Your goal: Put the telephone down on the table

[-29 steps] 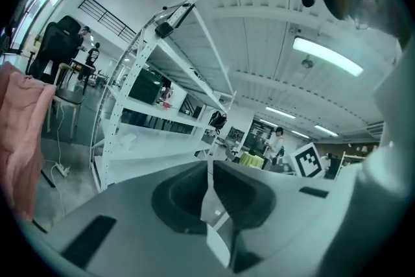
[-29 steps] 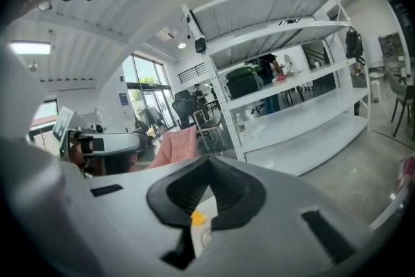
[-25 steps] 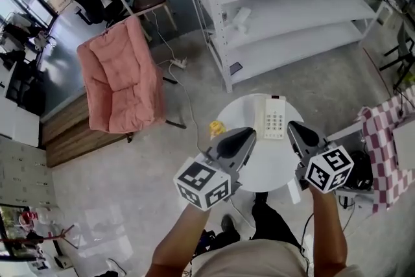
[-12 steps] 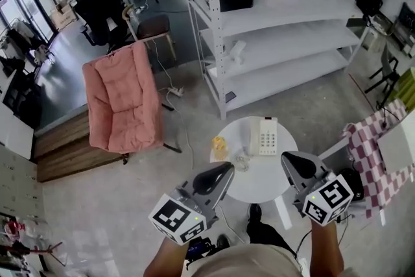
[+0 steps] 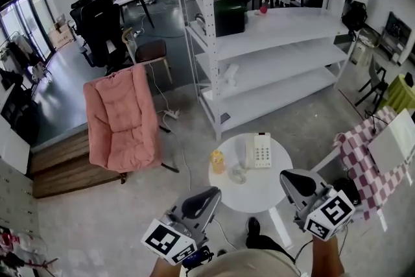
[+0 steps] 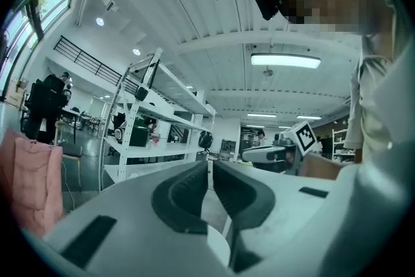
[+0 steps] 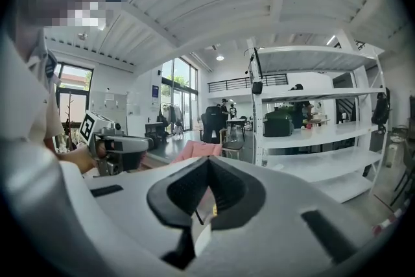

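The white telephone (image 5: 258,151) lies flat on the small round white table (image 5: 256,189), handset on its cradle, keypad facing up. Nothing holds it. My left gripper (image 5: 213,195) hovers at the near left of the table, well short of the phone, and its jaws are shut with nothing in them (image 6: 209,167). My right gripper (image 5: 289,178) hangs by the table's near right edge, also shut and empty (image 7: 207,163). Both point roughly level, out over the room toward the shelving.
A yellow item (image 5: 217,161) and a clear glass (image 5: 237,173) stand on the table left of the phone. White shelving (image 5: 272,48) rises behind the table, a pink cushioned chair (image 5: 121,117) stands at the left, and a checked cloth (image 5: 363,156) hangs at the right.
Both grippers have drawn back from the table toward me and risen. The head view has lifted, so the table and phone look smaller and farther off. Jaws stayed shut.
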The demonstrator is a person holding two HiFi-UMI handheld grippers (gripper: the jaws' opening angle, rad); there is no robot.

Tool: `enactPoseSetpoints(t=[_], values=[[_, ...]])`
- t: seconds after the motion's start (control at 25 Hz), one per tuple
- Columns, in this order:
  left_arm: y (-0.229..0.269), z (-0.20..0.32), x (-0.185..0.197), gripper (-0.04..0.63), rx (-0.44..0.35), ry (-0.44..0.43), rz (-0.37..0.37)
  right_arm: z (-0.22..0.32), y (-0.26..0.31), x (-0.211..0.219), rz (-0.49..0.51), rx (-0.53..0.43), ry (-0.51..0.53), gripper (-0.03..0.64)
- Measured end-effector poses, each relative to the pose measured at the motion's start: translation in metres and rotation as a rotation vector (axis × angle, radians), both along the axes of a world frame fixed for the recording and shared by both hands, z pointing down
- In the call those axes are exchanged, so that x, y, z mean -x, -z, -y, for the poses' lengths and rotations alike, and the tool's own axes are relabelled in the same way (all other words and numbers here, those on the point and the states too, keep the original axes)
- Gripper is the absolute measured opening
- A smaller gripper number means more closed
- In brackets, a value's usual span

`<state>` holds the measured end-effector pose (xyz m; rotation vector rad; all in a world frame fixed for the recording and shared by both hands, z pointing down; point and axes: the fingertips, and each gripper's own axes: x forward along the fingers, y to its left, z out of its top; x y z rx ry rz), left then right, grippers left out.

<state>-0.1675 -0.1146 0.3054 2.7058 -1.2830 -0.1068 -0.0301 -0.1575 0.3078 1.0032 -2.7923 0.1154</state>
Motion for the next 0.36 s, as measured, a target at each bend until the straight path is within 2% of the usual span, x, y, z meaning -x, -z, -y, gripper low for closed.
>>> enactPoseSetpoints(t=[0.36], values=[[-0.005, -0.031, 0.002, 0.025, 0.003, -0.001, 0.011, -0.026, 0.005, 0.0, 0.0, -0.01, -0.007, -0.009]])
